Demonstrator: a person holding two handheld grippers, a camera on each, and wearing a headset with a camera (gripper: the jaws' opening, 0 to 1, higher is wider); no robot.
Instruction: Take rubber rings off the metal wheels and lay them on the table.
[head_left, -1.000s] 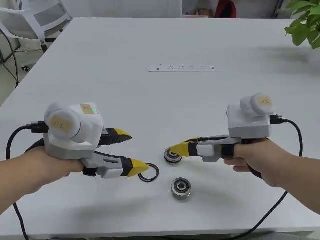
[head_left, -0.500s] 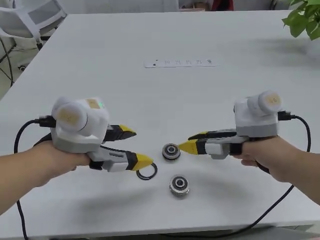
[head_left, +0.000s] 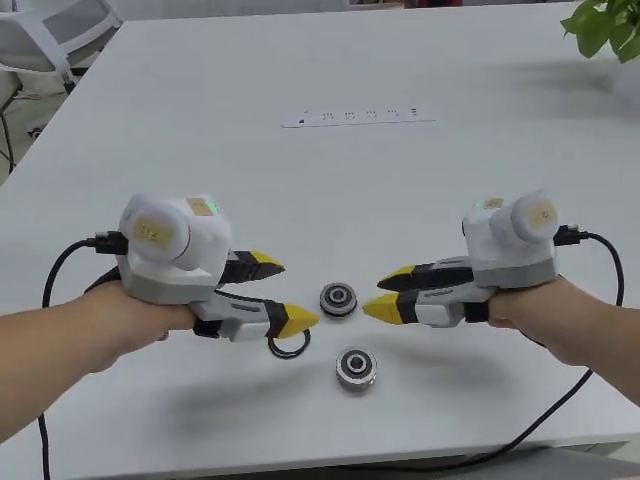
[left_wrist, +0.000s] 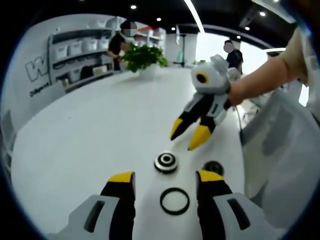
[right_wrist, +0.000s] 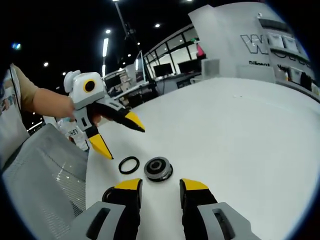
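Facing each other over the table, the left gripper and the right gripper hover open and empty.
Between their tips a wheel lies flat, axle hole up; a rubber ring lies flat by the left tips.

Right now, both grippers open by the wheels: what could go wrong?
The left gripper and right gripper point at each other across the far wheel; closing in, their tips may clash.
That wheel lies loose on the table; a push may slide it.
The rubber ring lies just under the left gripper; it may get dragged.
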